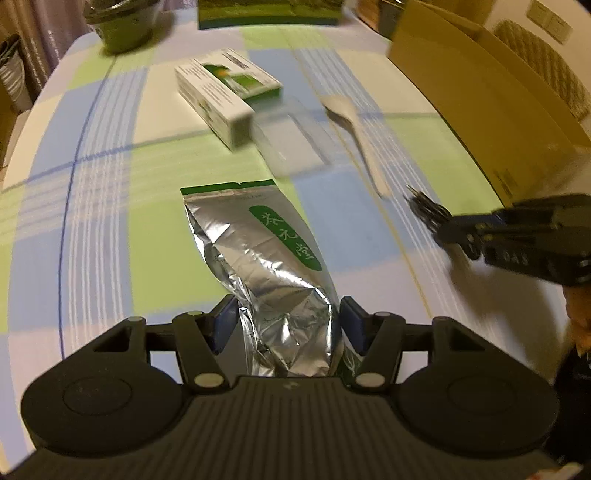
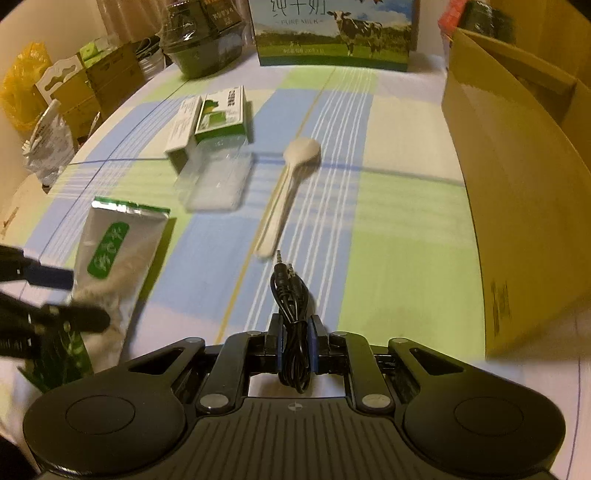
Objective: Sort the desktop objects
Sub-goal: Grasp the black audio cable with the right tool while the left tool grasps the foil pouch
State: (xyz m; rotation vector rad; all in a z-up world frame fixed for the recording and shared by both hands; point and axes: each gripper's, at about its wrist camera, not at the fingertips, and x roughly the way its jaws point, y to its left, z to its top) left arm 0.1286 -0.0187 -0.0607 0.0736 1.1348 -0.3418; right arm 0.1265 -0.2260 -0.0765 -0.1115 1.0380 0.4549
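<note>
My left gripper is shut on the lower end of a silver foil tea pouch with a green label; the pouch points away from me above the checked tablecloth. It also shows in the right wrist view, with the left gripper on it. My right gripper is shut on a coiled black audio cable whose two plugs stick out forward. In the left wrist view the right gripper and the cable are at the right.
A white spoon, a clear plastic box and green-and-white cartons lie on the tablecloth. An open cardboard box stands at the right. A milk carton box and a dark bowl stand at the far edge.
</note>
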